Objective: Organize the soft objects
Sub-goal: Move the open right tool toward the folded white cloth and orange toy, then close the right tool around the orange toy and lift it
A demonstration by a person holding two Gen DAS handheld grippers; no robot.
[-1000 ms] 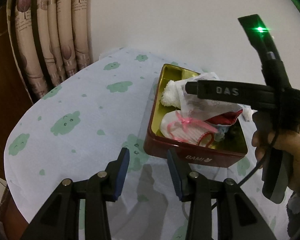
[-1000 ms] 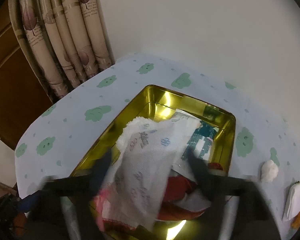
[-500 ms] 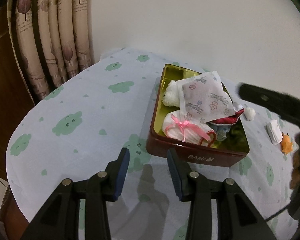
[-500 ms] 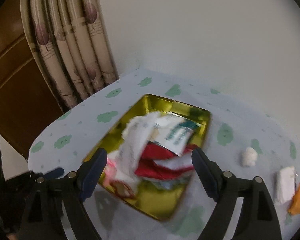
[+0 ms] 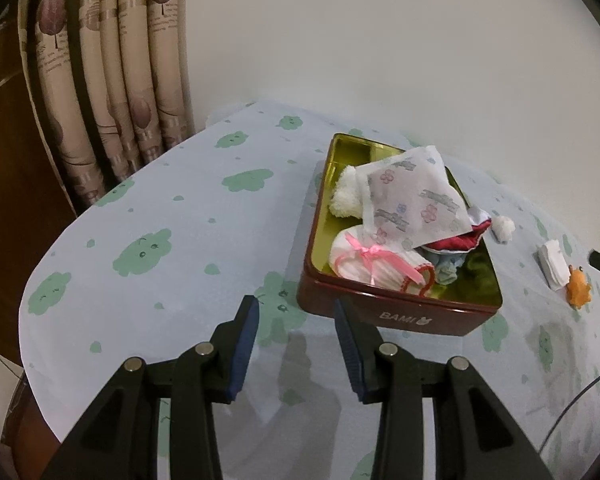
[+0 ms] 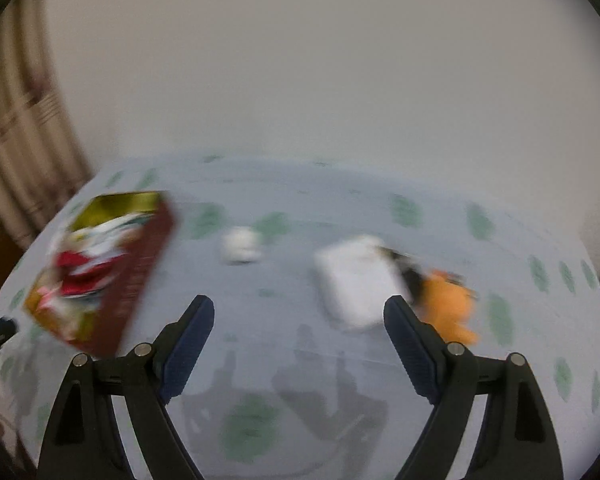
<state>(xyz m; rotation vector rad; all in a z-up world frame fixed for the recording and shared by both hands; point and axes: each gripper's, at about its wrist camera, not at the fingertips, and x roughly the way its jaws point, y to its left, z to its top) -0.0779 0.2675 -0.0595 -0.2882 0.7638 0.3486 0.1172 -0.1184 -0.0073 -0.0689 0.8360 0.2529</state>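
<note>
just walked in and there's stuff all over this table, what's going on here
A person with a gripper in each hand is tidying soft things into a red tin on a table with a cloud-print cloth. The tin already holds a tissue pack, a white sock with a pink bow and something red. Both grippers are open and empty. The right gripper faces what is not yet packed: a white pompom, a white folded pad and an orange toy. The left gripper hovers near the tin.

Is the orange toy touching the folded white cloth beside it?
Cannot tell. In the left wrist view the orange toy sits tight against the folded white cloth with no clear gap; the right wrist view is too blurred.
</note>
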